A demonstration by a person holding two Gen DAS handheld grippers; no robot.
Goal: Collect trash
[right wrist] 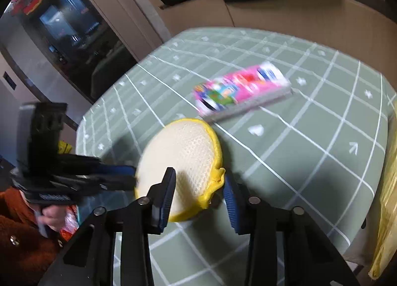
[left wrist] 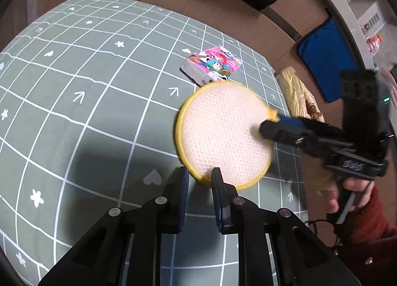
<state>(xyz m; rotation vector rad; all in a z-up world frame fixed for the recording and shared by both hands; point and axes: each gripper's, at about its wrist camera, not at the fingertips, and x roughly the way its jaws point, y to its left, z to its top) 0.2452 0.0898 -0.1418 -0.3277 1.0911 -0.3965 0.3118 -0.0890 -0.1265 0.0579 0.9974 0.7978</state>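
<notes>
Green cloth with white squares covers the table (left wrist: pixel 74 117), and brown boxes stand behind its far edge. A round yellow-rimmed scrubber pad (left wrist: pixel 224 134) sits up off the cloth near the right edge of the table, tilted, with both my tongs at it. My left gripper (left wrist: pixel 199 177) is at the near rim of the pad; the rim sits between the two pads, but I cannot tell if they press on it yet. My right gripper (right wrist: pixel 199 184) comes in from the right side, and the pad's yellow loop end lies between its pads, which look a bit spread. So the pad is the same short way from both hands. A pink snack packet (left wrist: pixel 211 65) lies flat just past the pad, toward the far edge, its long side slanting across the cloth. I think my right hand is nearer to it. A yellow plastic bag (left wrist: pixel 297 95) hangs off the right edge.
</notes>
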